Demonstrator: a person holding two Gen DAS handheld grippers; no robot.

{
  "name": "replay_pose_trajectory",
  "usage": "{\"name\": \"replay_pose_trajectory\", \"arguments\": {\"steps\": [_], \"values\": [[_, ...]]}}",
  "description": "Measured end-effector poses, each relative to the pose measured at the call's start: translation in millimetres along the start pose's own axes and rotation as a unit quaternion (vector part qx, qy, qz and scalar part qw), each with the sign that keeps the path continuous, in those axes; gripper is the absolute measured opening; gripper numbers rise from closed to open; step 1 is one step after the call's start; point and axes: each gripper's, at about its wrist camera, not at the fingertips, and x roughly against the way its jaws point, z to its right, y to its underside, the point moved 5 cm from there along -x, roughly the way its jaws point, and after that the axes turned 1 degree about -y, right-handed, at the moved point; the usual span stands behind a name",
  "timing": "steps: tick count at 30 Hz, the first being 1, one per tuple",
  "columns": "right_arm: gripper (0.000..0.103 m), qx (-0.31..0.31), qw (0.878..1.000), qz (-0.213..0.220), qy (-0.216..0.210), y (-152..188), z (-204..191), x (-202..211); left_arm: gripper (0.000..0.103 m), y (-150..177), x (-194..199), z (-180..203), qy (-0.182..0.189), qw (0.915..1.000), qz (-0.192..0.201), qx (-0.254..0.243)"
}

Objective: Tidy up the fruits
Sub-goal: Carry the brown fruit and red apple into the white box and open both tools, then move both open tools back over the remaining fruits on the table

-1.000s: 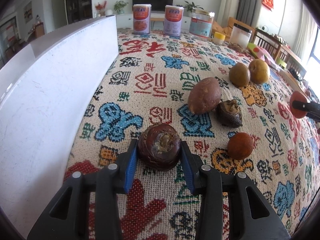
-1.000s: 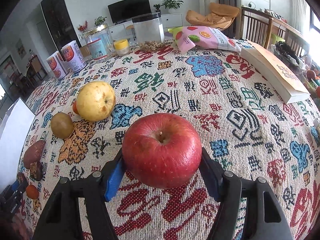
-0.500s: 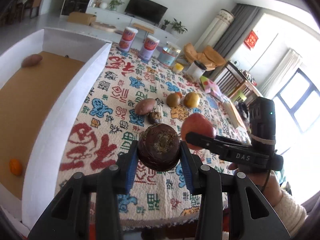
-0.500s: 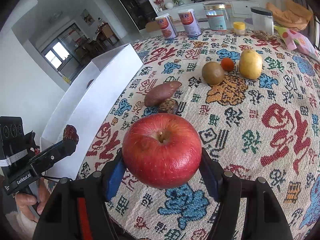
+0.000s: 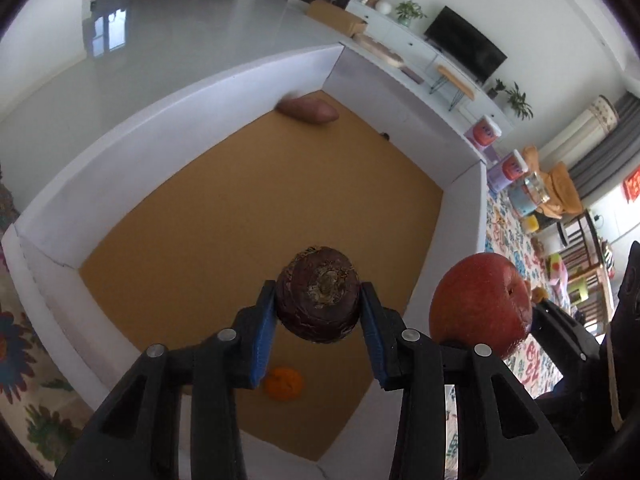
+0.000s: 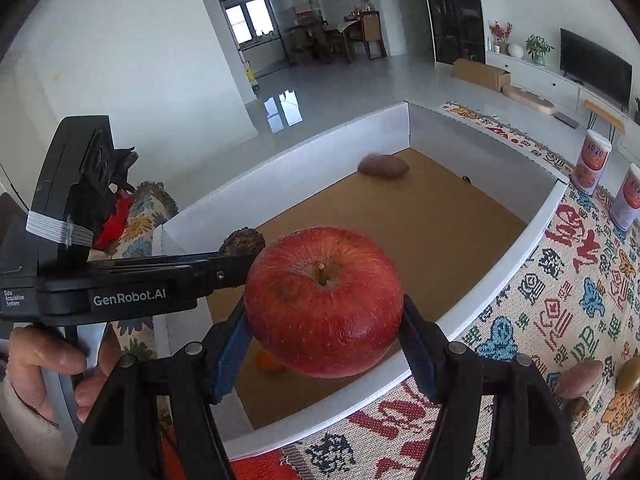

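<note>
My left gripper (image 5: 318,320) is shut on a dark brown, rough round fruit (image 5: 318,300), held above the brown floor of a white-walled box (image 5: 192,120). My right gripper (image 6: 324,336) is shut on a red apple (image 6: 323,300), which hangs over the box's near wall (image 6: 496,268). The same apple (image 5: 480,304) shows at the right of the left wrist view. In the right wrist view the left gripper (image 6: 240,258) reaches in from the left with the brown fruit (image 6: 242,242). Inside the box lie a sweet potato (image 5: 308,112) in the far corner and a small orange fruit (image 5: 284,383) below my left gripper.
A patterned cloth (image 6: 568,312) covers the table right of the box. On it lie a sweet potato (image 6: 578,378), a dark fruit (image 6: 576,408) and a yellow-brown fruit (image 6: 628,376). Two cans (image 6: 592,160) stand at the far edge. A hand (image 6: 44,364) holds the left gripper.
Both grippers have lifted their fruits off the cloth and swung left to the white box. The left gripper now hangs over the box floor, the apple beside it over the wall.
</note>
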Motion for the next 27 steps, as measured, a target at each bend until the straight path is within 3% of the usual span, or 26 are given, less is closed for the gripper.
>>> {"name": "replay_pose_trajectory", "arguments": {"steps": [3,5,7,9,11,14,16,19,22,24,27], "values": [[0.069,0.022,0.998,-0.044,0.039,7,-2,-34,0.047,3,-12,-17,-0.019,0.9997,-0.009,0.014],[0.069,0.022,0.996,-0.061,0.057,12,2,-49,0.064,5,-11,-21,-0.020,0.9996,0.000,0.022],[0.071,0.008,0.996,-0.064,0.066,15,9,-55,0.067,4,-3,-19,-0.019,0.9993,0.023,0.024],[0.086,-0.010,0.998,-0.024,0.061,11,17,-43,0.071,1,12,-13,-0.020,0.9983,0.051,0.018],[0.095,-0.035,0.997,0.022,0.059,7,31,-16,0.085,2,28,3,-0.018,0.9961,0.086,0.004],[0.102,-0.072,0.990,0.093,0.077,17,64,36,0.090,16,52,44,0.006,0.9907,0.128,-0.045],[0.103,-0.094,0.982,0.123,0.107,41,93,70,0.093,37,58,82,0.036,0.9861,0.132,-0.094],[0.103,-0.131,0.965,0.130,0.188,107,154,112,0.096,84,50,145,0.086,0.9747,0.110,-0.175],[0.103,-0.192,0.937,0.094,0.277,194,231,143,0.098,135,15,199,0.119,0.9607,0.057,-0.244],[0.103,-0.235,0.912,0.055,0.333,251,279,163,0.097,163,-17,223,0.109,0.9534,0.032,-0.280],[0.103,-0.273,0.882,0.034,0.384,309,323,195,0.097,183,-58,242,0.083,0.9421,0.040,-0.322]]}}
